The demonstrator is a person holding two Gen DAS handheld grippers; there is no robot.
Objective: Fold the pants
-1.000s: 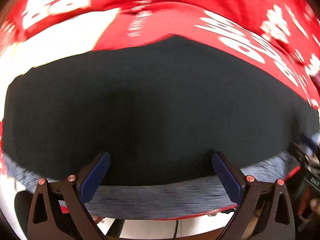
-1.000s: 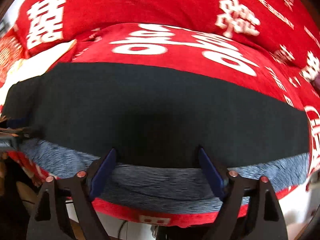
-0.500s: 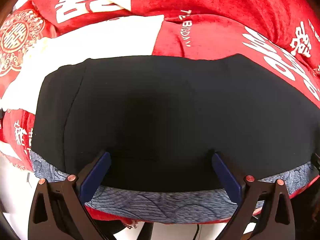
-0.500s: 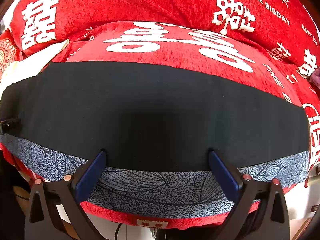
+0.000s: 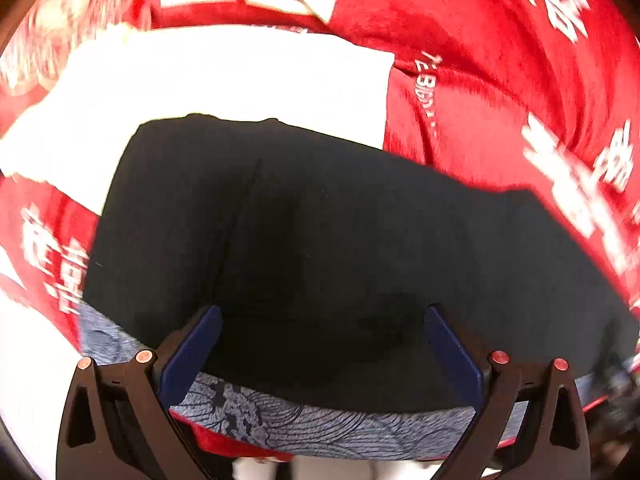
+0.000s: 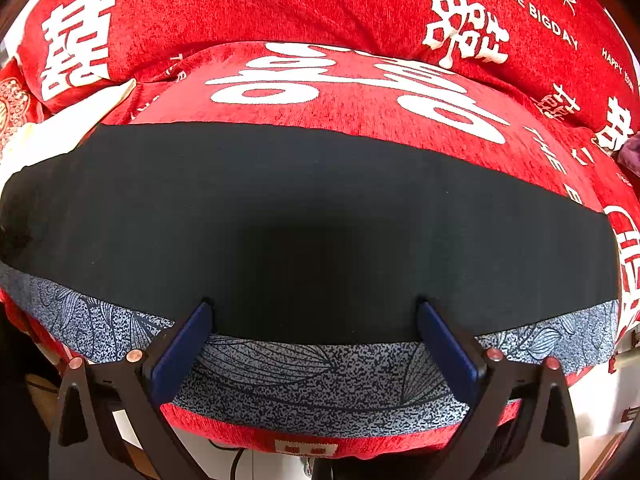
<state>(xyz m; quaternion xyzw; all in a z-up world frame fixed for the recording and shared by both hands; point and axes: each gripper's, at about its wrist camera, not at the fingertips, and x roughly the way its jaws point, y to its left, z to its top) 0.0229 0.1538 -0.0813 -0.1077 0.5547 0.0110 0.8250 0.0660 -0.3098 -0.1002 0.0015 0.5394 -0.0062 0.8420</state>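
**Black pants flat on a red cushion, both grippers spread above them**

The pants (image 6: pixel 312 216) lie flat across the red cushion (image 6: pixel 320 92). The left gripper (image 5: pixel 320 344) and right gripper (image 6: pixel 312 336) both stand wide apart, holding nothing. Only the left view shows a white cloth (image 5: pixel 224 88) beyond the pants; only the right shows the full patterned grey band (image 6: pixel 312 376).

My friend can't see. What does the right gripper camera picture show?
Black pants lie flat across a red cushion with white letters, a grey-blue patterned band along their near edge. The right gripper is open, its blue fingers over that edge.
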